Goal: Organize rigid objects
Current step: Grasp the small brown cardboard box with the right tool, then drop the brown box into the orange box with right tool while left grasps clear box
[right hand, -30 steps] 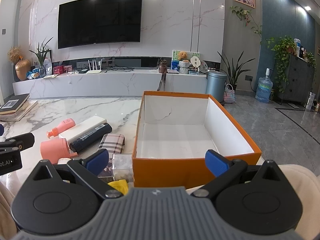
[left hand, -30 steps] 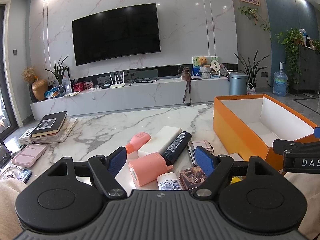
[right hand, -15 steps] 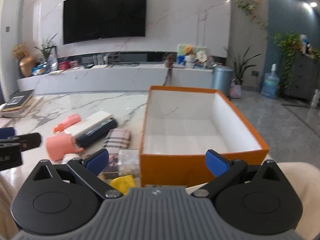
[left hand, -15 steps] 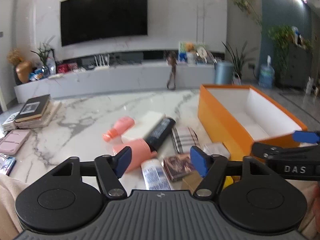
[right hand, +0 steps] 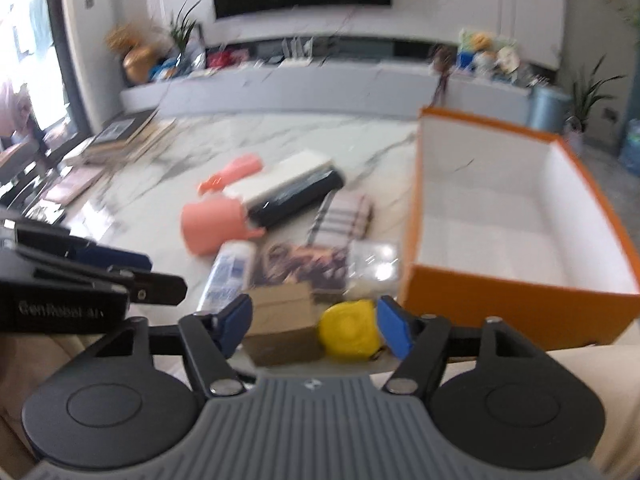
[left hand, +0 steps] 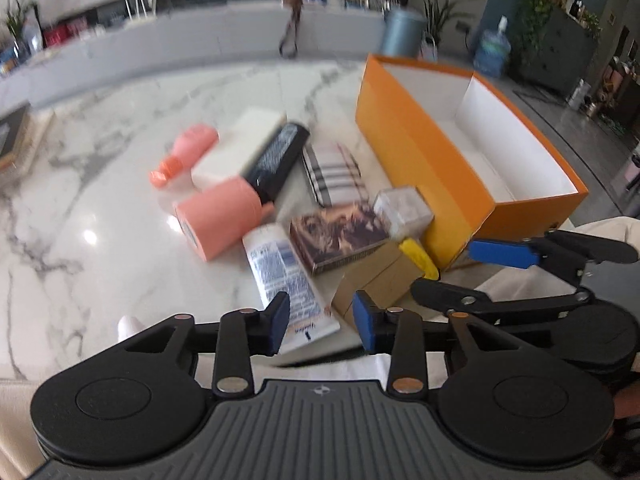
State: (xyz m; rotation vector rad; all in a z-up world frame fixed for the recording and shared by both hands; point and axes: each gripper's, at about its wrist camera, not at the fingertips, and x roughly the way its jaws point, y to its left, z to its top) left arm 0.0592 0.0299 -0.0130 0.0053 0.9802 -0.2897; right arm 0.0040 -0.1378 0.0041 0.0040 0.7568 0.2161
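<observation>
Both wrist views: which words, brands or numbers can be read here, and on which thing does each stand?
"GenRobot.AI", blurred, my best reading: on the black body of the left gripper, seen in the right wrist view.
White tube: blue print, too blurred to read.
Black bottle: white print, too small to read.
Dark printed box: only a picture, no readable words.
Nothing else is legible.

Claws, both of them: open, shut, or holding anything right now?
Left claw: open, holding nothing, jaws just been closing above the white tube.
Right claw: open, holding nothing, jaws just been closing around the yellow object.
</observation>
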